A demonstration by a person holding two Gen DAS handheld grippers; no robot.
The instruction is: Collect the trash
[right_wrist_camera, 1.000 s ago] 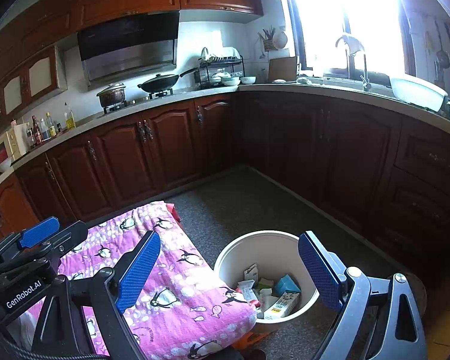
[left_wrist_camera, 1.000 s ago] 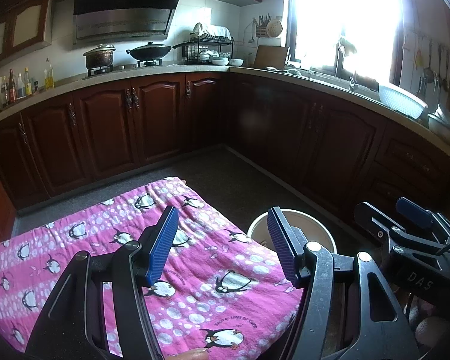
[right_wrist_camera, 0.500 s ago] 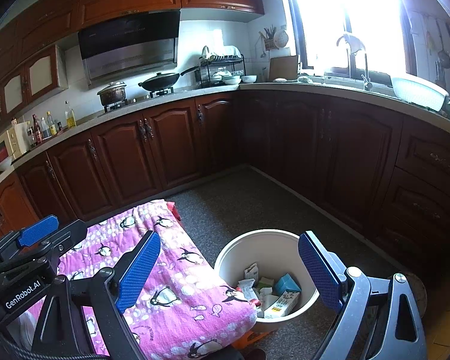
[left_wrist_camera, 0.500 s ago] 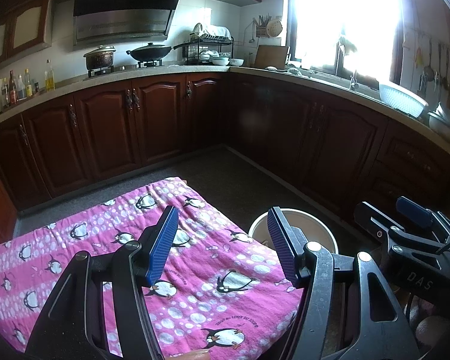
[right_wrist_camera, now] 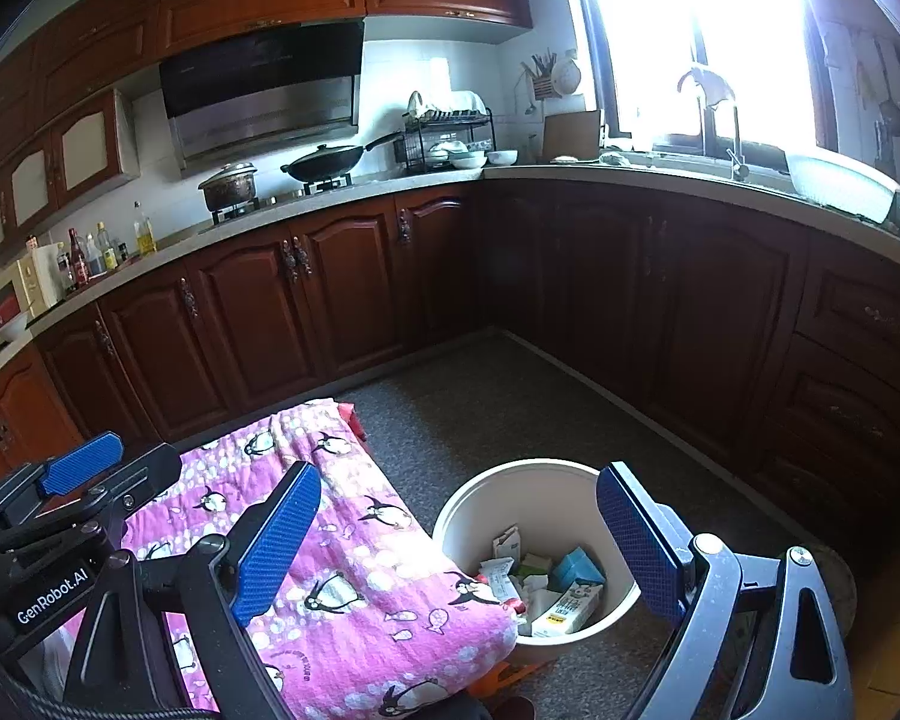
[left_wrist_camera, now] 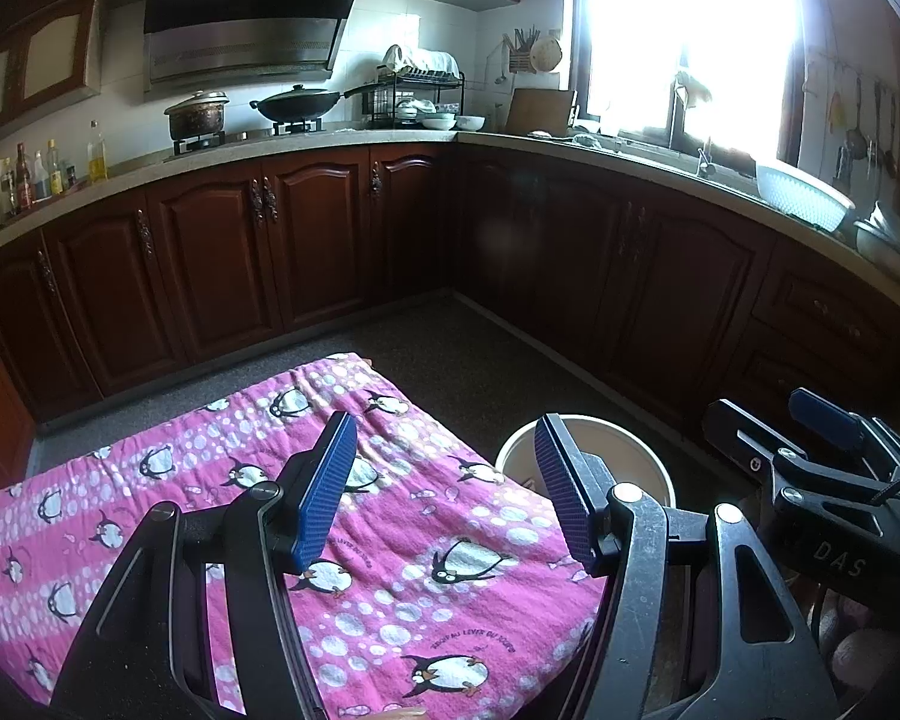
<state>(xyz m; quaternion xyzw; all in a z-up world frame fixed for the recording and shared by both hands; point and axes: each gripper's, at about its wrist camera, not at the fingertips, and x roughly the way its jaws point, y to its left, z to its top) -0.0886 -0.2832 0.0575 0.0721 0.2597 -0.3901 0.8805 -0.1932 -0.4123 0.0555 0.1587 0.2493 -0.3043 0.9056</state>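
A cream trash bucket (right_wrist_camera: 540,480) stands on the floor beside a table covered by a pink penguin cloth (right_wrist_camera: 354,570). Inside it lie several cartons and wrappers (right_wrist_camera: 546,588). My right gripper (right_wrist_camera: 456,528) is open and empty, held above the cloth's edge and the bucket. My left gripper (left_wrist_camera: 444,492) is open and empty above the cloth (left_wrist_camera: 210,510), with the bucket's rim (left_wrist_camera: 642,450) just beyond its right finger. No loose trash shows on the cloth. Each gripper shows at the edge of the other's view.
Dark wooden kitchen cabinets (right_wrist_camera: 330,300) run along the back and right under a counter with a pot, a wok, bottles, a dish rack and a white basin (right_wrist_camera: 840,180). Grey floor (right_wrist_camera: 510,408) lies between the table and the cabinets. Bright window glare at upper right.
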